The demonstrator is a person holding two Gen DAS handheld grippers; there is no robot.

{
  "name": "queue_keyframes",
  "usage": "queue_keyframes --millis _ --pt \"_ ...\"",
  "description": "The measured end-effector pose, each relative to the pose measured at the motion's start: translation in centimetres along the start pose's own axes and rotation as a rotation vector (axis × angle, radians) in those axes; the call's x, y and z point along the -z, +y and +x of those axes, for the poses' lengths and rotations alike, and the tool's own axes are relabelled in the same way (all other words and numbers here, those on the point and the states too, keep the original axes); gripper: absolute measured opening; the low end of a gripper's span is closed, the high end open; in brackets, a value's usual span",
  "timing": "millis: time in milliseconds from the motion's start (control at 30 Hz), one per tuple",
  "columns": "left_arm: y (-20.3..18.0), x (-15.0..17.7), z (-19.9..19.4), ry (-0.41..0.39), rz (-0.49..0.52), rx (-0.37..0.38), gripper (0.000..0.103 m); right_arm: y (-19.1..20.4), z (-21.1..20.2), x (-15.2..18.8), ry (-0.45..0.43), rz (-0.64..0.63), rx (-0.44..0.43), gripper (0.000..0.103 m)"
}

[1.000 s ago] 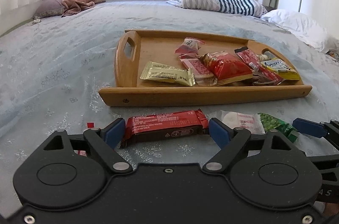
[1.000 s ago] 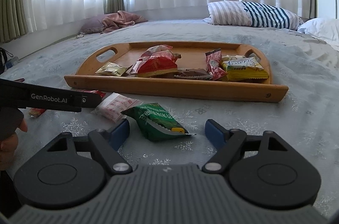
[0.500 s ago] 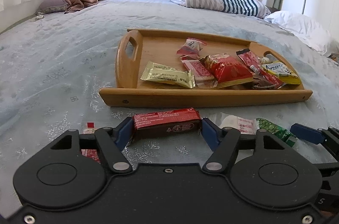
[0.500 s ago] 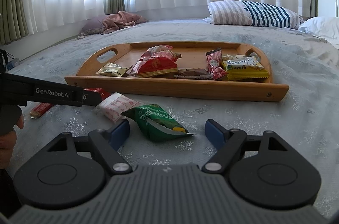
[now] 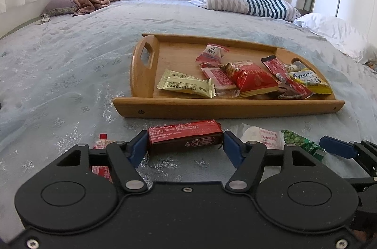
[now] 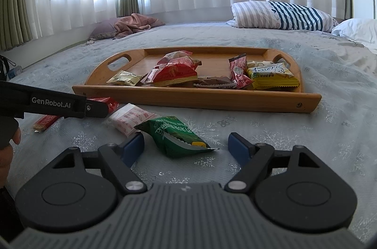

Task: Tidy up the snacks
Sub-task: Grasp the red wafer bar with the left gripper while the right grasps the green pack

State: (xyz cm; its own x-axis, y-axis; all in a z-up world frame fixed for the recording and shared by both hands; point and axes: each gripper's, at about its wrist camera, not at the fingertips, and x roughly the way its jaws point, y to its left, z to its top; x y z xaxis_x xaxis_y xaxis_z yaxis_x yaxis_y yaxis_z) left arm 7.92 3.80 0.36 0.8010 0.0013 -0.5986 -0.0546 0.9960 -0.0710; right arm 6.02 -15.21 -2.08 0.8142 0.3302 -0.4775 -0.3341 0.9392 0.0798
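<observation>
- My left gripper has its blue pads clamped on the two ends of the red snack bar, which lies crosswise between them, just in front of the wooden tray.
- My right gripper stands wide open; the green snack packet lies on the bedspread between its fingers, touching neither pad.
- A white-and-red packet lies just left of the green one.
- The tray holds several snacks already, a yellow packet among them.
</observation>
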Motion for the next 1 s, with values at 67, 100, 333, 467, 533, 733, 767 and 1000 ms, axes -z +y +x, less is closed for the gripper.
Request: queue_keyframes --millis 67,100,333,467,533,733,767,1000 --pt "0.0 0.1 -0.2 -0.002 0.004 -0.001 0.066 0.1 -0.2 -0.1 0.001 0.004 0.005 0.084" --pt "0.0 0.1 -0.4 -0.003 0.006 -0.001 0.066 0.1 -0.3 -0.2 0.002 0.007 0.008 0.083" --pt "-0.1 0.2 -0.6 -0.006 0.006 0.001 0.065 0.7 -0.8 -0.7 0.011 0.004 -0.016 0.068" --pt "0.0 0.1 -1.0 -0.010 0.007 0.001 0.066 0.9 -0.9 -0.7 0.011 0.007 -0.034 0.060" --pt "-0.1 0.0 -1.1 -0.012 0.008 0.001 0.066 0.9 -0.8 -0.8 0.014 0.024 -0.044 0.057" --pt "0.0 -0.1 -1.3 -0.015 0.009 -0.001 0.065 0.7 -0.9 -1.0 0.009 0.049 -0.048 0.050" --pt "0.0 -0.1 -1.3 -0.016 0.010 -0.001 0.065 0.6 -1.1 -1.0 0.008 0.049 -0.052 0.048" --pt "0.0 -0.1 -1.4 -0.016 0.010 -0.003 0.066 1.2 -1.7 -1.0 0.005 0.020 -0.040 0.048"
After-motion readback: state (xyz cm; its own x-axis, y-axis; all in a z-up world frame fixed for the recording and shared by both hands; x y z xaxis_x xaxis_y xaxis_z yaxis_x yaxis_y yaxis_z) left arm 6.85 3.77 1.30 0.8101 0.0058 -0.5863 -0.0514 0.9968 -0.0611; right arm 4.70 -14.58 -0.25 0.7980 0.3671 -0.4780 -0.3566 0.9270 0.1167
